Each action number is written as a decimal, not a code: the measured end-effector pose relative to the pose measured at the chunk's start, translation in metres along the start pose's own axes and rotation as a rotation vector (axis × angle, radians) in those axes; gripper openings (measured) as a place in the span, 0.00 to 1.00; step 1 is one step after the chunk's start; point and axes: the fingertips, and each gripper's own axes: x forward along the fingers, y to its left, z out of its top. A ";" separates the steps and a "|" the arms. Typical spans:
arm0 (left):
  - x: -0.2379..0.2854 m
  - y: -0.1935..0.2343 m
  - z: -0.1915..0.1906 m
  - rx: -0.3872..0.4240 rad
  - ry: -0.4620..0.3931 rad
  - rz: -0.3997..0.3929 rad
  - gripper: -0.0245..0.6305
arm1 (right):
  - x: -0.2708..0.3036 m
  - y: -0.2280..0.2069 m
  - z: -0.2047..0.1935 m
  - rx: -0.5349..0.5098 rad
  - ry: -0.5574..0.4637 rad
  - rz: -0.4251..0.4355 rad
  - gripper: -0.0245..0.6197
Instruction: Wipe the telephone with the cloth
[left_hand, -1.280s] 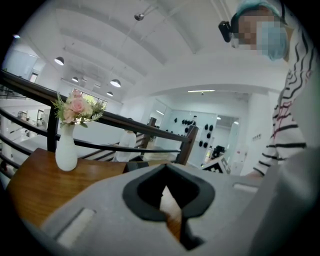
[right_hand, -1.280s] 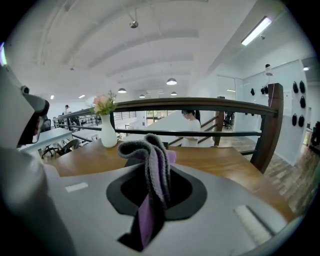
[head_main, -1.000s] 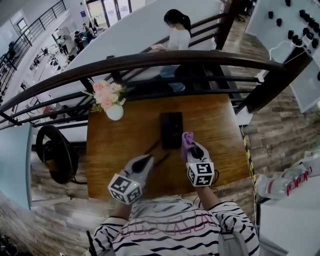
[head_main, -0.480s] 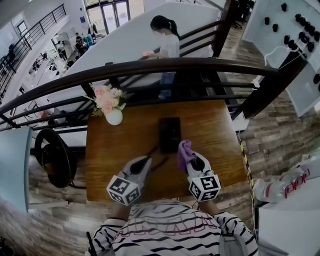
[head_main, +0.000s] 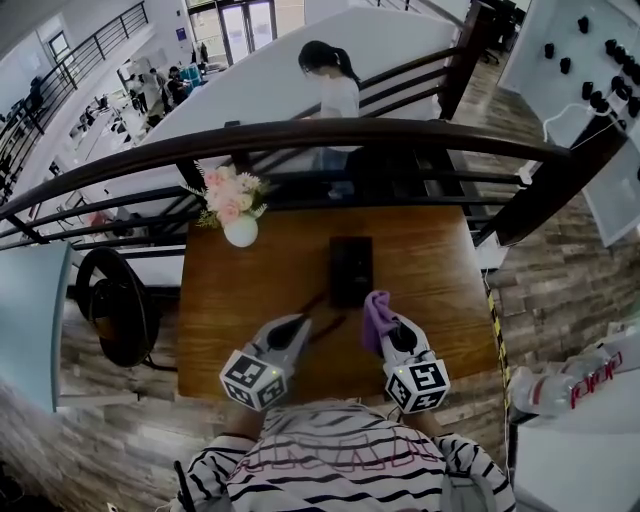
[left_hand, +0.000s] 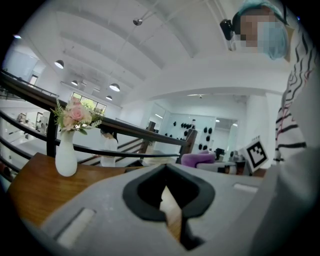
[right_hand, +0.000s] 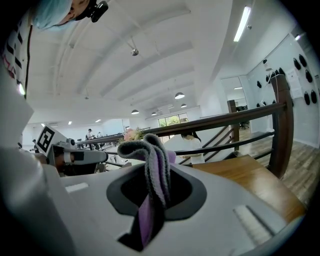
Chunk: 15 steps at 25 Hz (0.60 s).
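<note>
Nearest, the right gripper (right_hand: 150, 202) has its fingers clenched on the purple cloth (head_main: 377, 310). A fold stands up out of the grip and a tail hangs below. The left gripper (left_hand: 167, 199) has its fingers released, with nothing between them but bare wood. It hovers low over the near part of the table (head_main: 430, 262), left of the cloth.

The telephone (head_main: 350, 270), a flat black slab, lies on the table just beyond the cloth. The cloth sits by its near right corner. Contact cannot be told.

Further left, near the table's far corner, stands a white vase of pink flowers (head_main: 238, 228), well apart from the telephone. Behind the table runs a dark railing (head_main: 350, 135), with a person (head_main: 335, 85) on the level beyond.

Risks, as judged:
- The telephone lies loose with no gripper on it. A forward stroke could slide it toward the far edge rather than clean it. Bracing it with the free left fingers would likely help.
- The cloth looks pinched by a narrow fold, so drag on the wipe may pull it out of the fingers.
- A wide leftward sweep could reach the vase — tall and easy to tip.

Writing: none can be read. There are square black-and-white markers on both gripper cubes, no visible brand on the telephone, and red lettering on a white object at the head view's right edge — too blurred to read.
</note>
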 end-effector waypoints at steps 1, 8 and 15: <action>0.000 0.000 0.000 -0.001 -0.001 0.001 0.04 | 0.001 0.000 -0.001 0.002 0.004 0.002 0.12; -0.001 0.006 -0.001 -0.009 -0.004 0.002 0.04 | 0.007 0.001 -0.002 0.003 0.010 0.000 0.12; -0.001 0.005 0.004 -0.010 -0.003 -0.003 0.04 | 0.008 0.005 0.008 -0.006 0.000 0.002 0.12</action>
